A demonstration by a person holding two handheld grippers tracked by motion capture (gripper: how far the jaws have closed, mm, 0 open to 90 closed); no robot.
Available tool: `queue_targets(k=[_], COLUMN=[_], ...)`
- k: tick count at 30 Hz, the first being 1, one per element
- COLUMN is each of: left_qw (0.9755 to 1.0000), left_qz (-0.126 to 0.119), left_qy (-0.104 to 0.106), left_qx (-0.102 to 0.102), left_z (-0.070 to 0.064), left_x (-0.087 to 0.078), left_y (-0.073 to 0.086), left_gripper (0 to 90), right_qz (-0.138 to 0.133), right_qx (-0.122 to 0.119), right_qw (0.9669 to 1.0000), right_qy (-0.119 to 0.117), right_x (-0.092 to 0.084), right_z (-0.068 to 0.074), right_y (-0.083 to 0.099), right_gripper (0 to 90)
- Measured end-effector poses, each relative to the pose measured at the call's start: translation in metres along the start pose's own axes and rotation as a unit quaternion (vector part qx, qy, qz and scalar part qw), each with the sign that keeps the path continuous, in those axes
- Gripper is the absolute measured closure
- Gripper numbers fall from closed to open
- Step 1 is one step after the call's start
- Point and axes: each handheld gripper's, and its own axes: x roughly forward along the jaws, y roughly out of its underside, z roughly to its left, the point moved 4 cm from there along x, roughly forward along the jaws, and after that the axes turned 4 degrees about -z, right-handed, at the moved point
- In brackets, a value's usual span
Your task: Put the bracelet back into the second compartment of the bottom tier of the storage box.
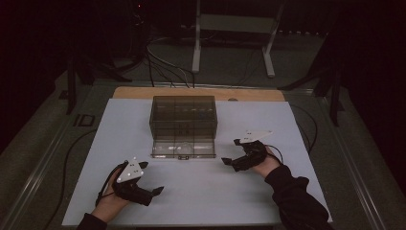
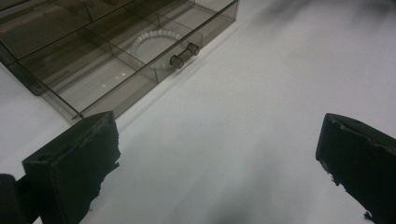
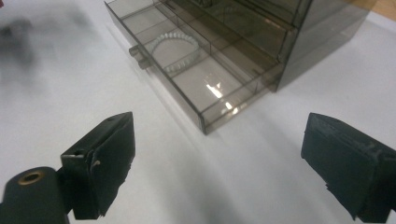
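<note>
A smoky clear plastic drawer box [image 1: 184,116] stands at the middle of the white mat. Its bottom drawer [image 1: 184,149] is pulled out toward me, with a small knob [image 2: 183,55] on its front. A white bead bracelet [image 3: 175,50] lies in the drawer's middle compartment, and the same bracelet [image 2: 150,44] is seen past my left jaws. My left gripper [image 1: 152,184] rests near the mat's front left, open and holding nothing. To the right of the drawer my right gripper [image 1: 231,152] is open too, with nothing between its jaws.
The white mat [image 1: 268,129] covers most of a wooden table [image 1: 143,92]. Cables [image 1: 67,158] trail off the mat at both sides. Behind the table stand a white frame [image 1: 230,28] and dark stands on the floor.
</note>
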Motion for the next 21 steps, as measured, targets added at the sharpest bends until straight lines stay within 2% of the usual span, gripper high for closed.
queue_targets(k=[4, 7, 8, 14, 21], left_qw=[1.0, 1.0, 1.0, 1.0, 1.0], left_qz=[-0.001, 0.0, 0.003, 0.001, 0.001], left_qy=[0.001, 0.004, 0.004, 0.003, 0.002], left_qx=[0.0, 0.001, 0.003, 0.002, 0.002], left_z=[0.0, -0.001, -0.001, -0.001, -0.001], left_x=[0.0, 0.0, 0.001, 0.0, 0.0], left_y=[0.0, 0.0, 0.0, 0.0, 0.0], left_gripper=[0.0, 0.0, 0.0, 0.0, 0.0], right_qz=[-0.003, -0.004, -0.004, -0.003, -0.011], right_qx=[0.004, 0.008, 0.009, 0.011, 0.013], right_qw=[1.0, 1.0, 1.0, 0.9999, 0.9998], right_qy=[0.002, 0.001, 0.0, 0.002, 0.006], right_x=[-0.008, -0.009, -0.011, -0.016, -0.031], right_z=[-0.001, -0.002, -0.002, -0.002, 0.001], right_y=[0.013, 0.015, 0.022, 0.03, 0.047], right_gripper=[10.1, 10.2, 10.2, 10.5, 10.5])
